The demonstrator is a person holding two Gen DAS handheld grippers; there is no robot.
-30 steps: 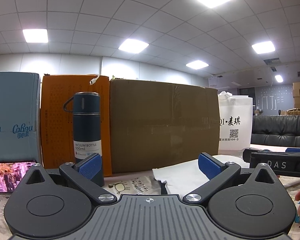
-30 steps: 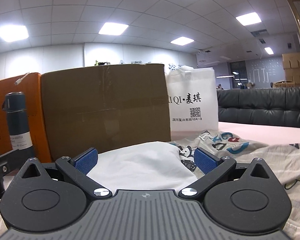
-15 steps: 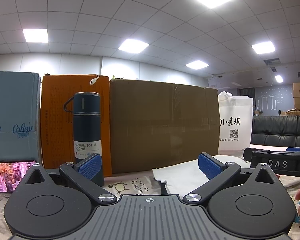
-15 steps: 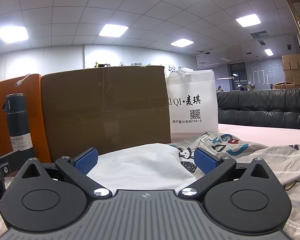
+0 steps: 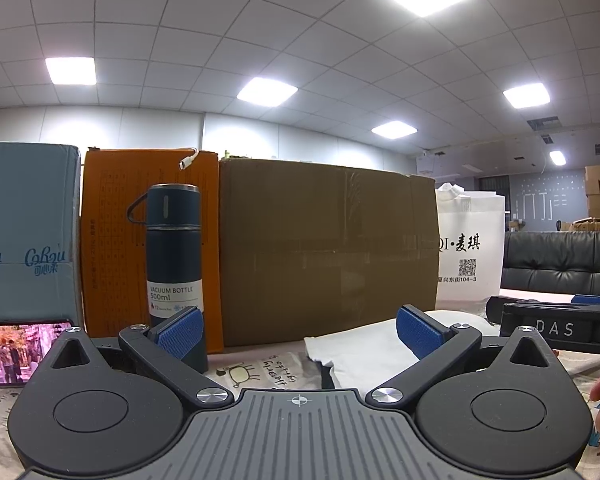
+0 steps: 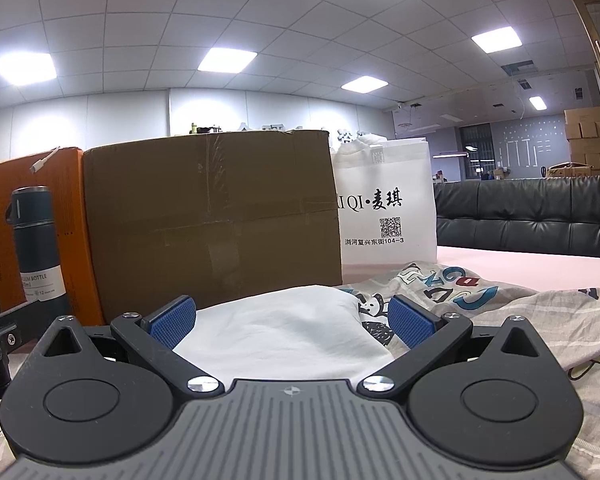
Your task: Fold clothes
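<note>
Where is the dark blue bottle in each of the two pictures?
Left wrist view: the vacuum bottle stands left of centre, against the orange box.
Right wrist view: the same bottle stands at the far left edge.
Shared landmark: the big brown cardboard box, just right of the bottle in both.

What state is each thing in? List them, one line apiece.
left hand-held gripper: open, holding nothing
right hand-held gripper: open, holding nothing
white garment: lying bunched, not gripped
printed garment: spread out, rumpled
vacuum bottle: upright, lid on
cardboard box: taped shut
phone: screen on
white bag: standing upright
</note>
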